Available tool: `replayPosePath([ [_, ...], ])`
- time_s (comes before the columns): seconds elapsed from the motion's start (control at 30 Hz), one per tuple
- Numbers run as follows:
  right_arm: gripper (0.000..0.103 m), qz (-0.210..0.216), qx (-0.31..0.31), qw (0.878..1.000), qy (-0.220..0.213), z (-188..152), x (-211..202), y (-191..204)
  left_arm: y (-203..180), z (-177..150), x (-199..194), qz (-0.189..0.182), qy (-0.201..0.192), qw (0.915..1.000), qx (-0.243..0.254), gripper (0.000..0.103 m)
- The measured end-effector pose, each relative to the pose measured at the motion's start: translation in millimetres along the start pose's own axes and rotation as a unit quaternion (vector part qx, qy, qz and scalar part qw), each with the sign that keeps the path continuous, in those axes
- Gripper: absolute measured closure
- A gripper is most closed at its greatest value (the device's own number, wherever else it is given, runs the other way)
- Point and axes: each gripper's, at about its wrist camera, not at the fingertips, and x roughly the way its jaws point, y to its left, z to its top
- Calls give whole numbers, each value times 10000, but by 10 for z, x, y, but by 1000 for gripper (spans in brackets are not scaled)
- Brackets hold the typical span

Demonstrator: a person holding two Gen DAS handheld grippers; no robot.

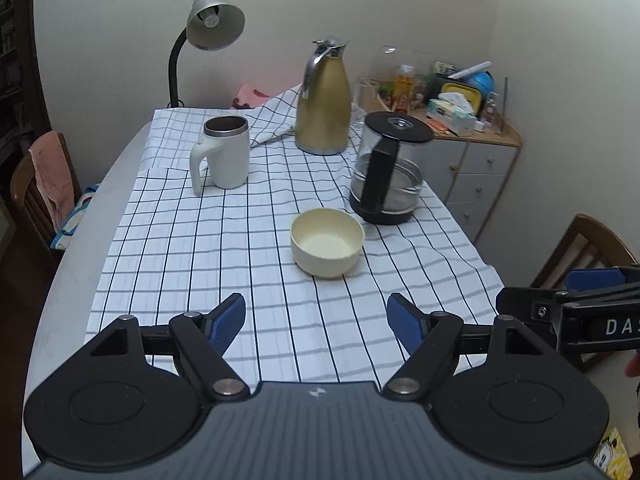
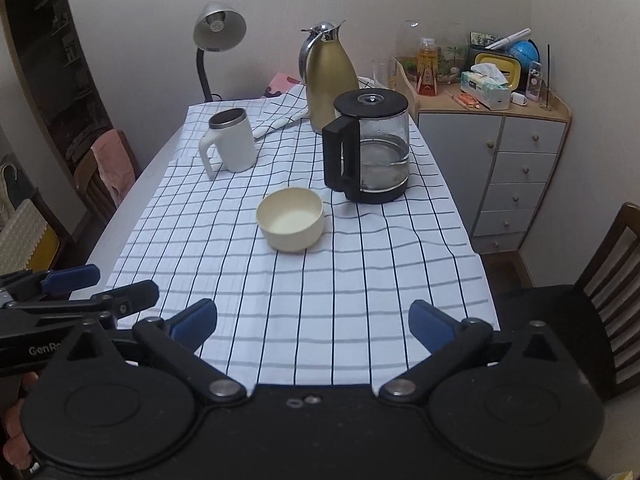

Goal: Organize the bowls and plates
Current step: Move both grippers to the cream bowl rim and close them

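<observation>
A cream bowl [image 1: 327, 242] [image 2: 291, 219] stands upright and empty on the checked cloth [image 1: 224, 248] [image 2: 352, 264], just in front of the glass kettle. My left gripper [image 1: 316, 322] hovers over the near end of the cloth, well short of the bowl, open with nothing between its blue pads. My right gripper [image 2: 313, 322] hangs beside it at the same distance, open wide and empty. In the left wrist view the right gripper [image 1: 592, 292] shows at the right edge; in the right wrist view the left gripper [image 2: 80, 284] shows at the left edge. No plate is in view.
On the cloth stand a white mug [image 1: 224, 152] [image 2: 232, 140], a gold thermos jug [image 1: 324, 100] [image 2: 330, 76] and a glass kettle [image 1: 388, 168] [image 2: 368, 148]. A desk lamp [image 1: 212, 24] is at the back. A cluttered drawer cabinet [image 2: 516, 160] and wooden chairs [image 2: 612, 280] flank the table.
</observation>
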Motion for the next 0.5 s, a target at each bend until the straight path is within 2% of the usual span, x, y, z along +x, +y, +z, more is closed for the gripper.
replayPosePath([
  [0.13, 0, -59, 12, 9999, 112, 286, 405, -112, -4, 218, 347, 260, -1, 9996, 102, 26],
  [0.33, 1, -156, -20, 9993, 330, 579, 1006, -214, 56, 447, 931, 443, 292, 9986, -41, 26],
  [0.5, 4, -201, 46, 9989, 416, 790, 1429, -261, 100, 574, 1401, 399, 559, 9976, -123, 26],
])
